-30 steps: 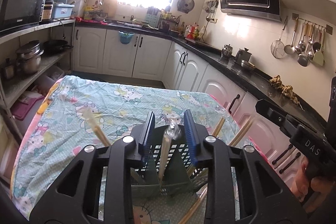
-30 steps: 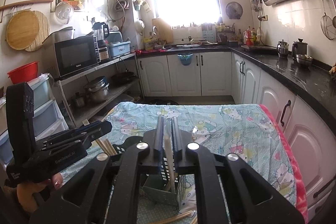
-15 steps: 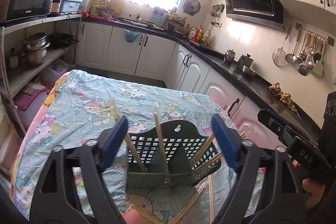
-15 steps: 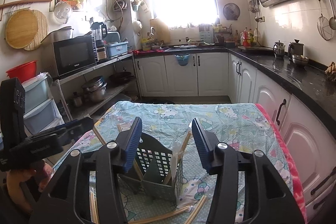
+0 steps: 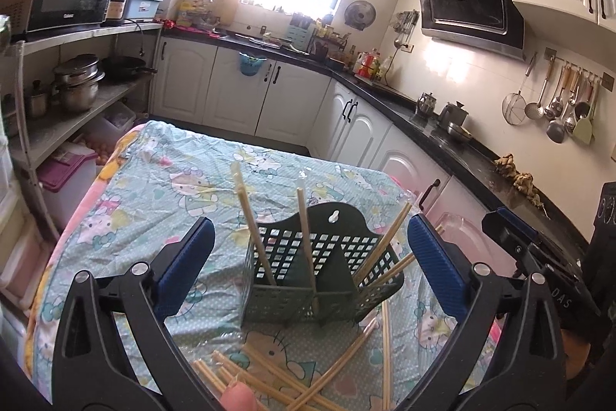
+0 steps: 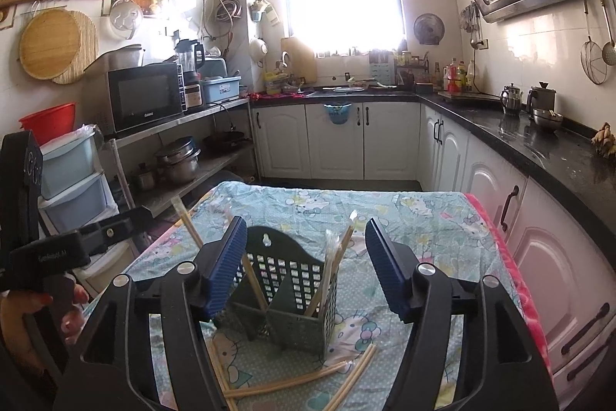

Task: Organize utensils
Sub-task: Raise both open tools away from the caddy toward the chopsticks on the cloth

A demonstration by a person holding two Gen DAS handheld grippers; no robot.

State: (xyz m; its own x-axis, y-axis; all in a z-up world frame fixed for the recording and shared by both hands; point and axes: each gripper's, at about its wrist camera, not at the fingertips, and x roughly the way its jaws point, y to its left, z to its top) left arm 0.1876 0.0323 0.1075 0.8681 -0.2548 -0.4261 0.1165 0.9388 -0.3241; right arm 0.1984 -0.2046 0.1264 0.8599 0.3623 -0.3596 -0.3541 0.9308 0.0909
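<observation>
Green plastic caddy [image 5: 319,276] stands mid-counter [image 5: 154,187] on the cartoon cloth, several wrapped chopsticks [image 5: 306,237] leaning in it, more loose ones [image 5: 292,376] on the cloth in front. I judge it light: a nudge could tip it and spill them. My left gripper [image 5: 308,272] and right gripper [image 6: 306,272] hover above it, both wide, holding nothing

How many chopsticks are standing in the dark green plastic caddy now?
About 5 in the dark green plastic caddy: a leaning wooden chopstick in its left part, an upright wrapped chopstick at the middle, about three splayed chopsticks on its right. Others may be hidden.
</observation>
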